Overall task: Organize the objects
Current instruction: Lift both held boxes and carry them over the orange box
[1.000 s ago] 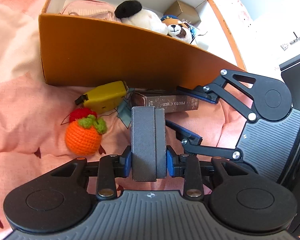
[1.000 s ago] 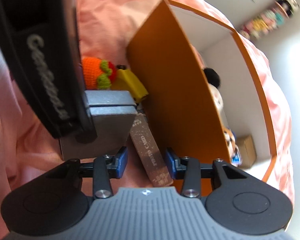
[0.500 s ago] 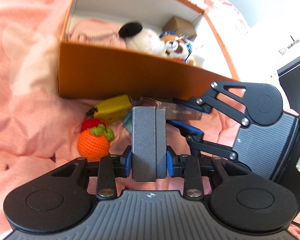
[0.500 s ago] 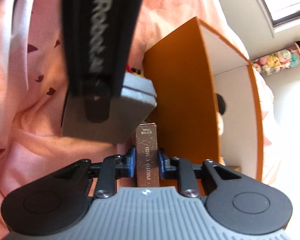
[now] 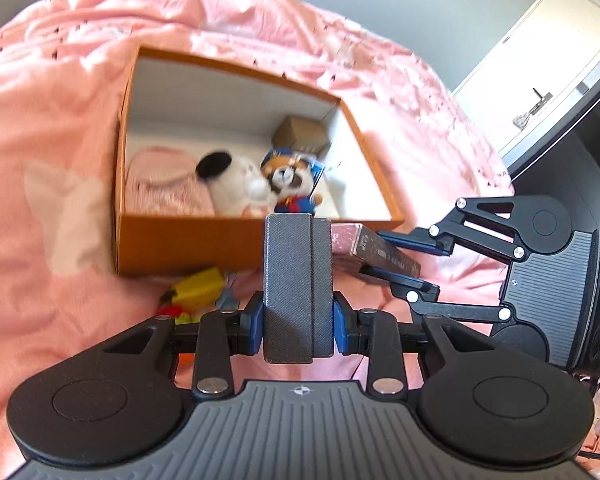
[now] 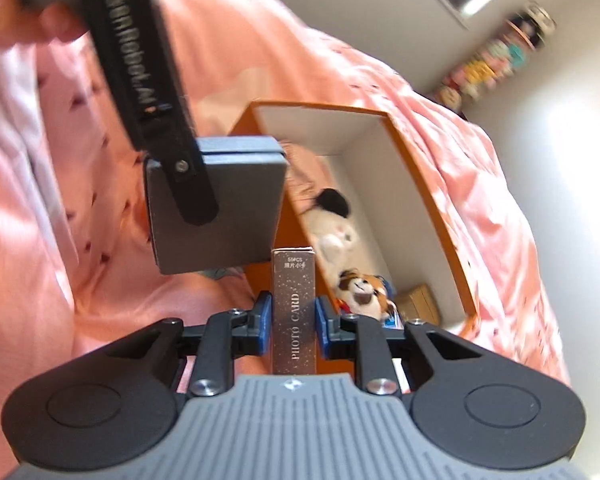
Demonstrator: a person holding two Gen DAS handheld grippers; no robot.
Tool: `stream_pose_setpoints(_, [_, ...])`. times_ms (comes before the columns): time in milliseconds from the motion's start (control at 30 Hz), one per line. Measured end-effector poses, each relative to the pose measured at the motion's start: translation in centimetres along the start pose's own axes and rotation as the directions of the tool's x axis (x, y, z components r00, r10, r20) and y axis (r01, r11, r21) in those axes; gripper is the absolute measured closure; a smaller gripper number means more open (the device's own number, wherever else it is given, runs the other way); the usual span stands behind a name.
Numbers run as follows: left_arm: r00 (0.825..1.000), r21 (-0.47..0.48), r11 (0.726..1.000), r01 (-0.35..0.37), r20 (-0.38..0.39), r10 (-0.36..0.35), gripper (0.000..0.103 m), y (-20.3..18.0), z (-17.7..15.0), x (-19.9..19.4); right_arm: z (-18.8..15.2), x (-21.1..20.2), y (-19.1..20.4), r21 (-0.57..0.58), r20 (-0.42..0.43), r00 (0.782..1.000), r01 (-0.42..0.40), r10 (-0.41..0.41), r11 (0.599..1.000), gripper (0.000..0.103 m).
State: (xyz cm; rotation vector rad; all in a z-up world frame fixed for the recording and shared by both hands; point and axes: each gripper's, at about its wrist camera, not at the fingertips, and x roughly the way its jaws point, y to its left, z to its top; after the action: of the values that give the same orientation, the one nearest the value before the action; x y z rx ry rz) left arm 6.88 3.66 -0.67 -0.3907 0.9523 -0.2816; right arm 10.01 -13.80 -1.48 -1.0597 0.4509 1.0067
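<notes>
Grey and textured, a flat rectangular case is gripped upright between the blue pads of the left gripper, whose jaws are clenched on its two sides. It is held above the pink bedcover, just in front of the near wall of an open orange cardboard box with a white inside.

A slim brown speckled carton printed "PHOTO CARD" is grasped by the right gripper, its blue pads pressed against the long sides, with the carton's far end pointed toward the box. In the left wrist view the same carton is seen to the right of the grey case, level with the box's near right corner.

Inside the box are seen a pink folded cloth, a white plush toy with a black ear, a small brown-and-white plush animal in blue clothing and a small brown cardboard cube in the far right corner.

On the bedcover below the box's front wall, a yellow object is partly seen; beside it a red and green scrap is mostly hidden by the gripper.
</notes>
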Motion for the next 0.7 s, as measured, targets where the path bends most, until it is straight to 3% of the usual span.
stream_pose_setpoints(133, [0.998, 0.01, 1.0, -0.004, 0.063, 0.004, 0.066, -0.3, 1.5, -1.4, 1.4, -1.6, -0.5, 0.145, 0.028, 0.999, -0.025, 0.021, 0.989, 0.079])
stream_pose_setpoints(200, [0.996, 0.011, 1.0, -0.007, 0.088, 0.006, 0.066, -0.3, 2.3, -1.8, 0.4, -1.6, -2.4, 0.216, 0.045, 0.999, -0.039, 0.03, 0.976, 0.079])
stream_pose_setpoints(333, [0.989, -0.001, 1.0, -0.012, 0.145, 0.012, 0.066, -0.1, 4.1, -1.9, 1.3, -2.3, -3.4, 0.333, 0.088, 0.996, -0.057, 0.03, 0.941, 0.079])
stream_pose_setpoints(533, [0.978, -0.007, 0.999, -0.048, 0.202, 0.048, 0.066, 0.5, 6.6, -0.8, 2.4, -2.8, -5.7, 0.464, 0.146, 0.989, -0.066, -0.002, 0.883, 0.079])
stream_pose_setpoints(700, [0.975, -0.01, 0.997, -0.083, 0.207, 0.083, 0.066, 1.5, 8.5, 0.7, 2.8, -1.0, -7.9, 0.578, 0.169, 0.986, -0.099, -0.001, 0.81, 0.079])
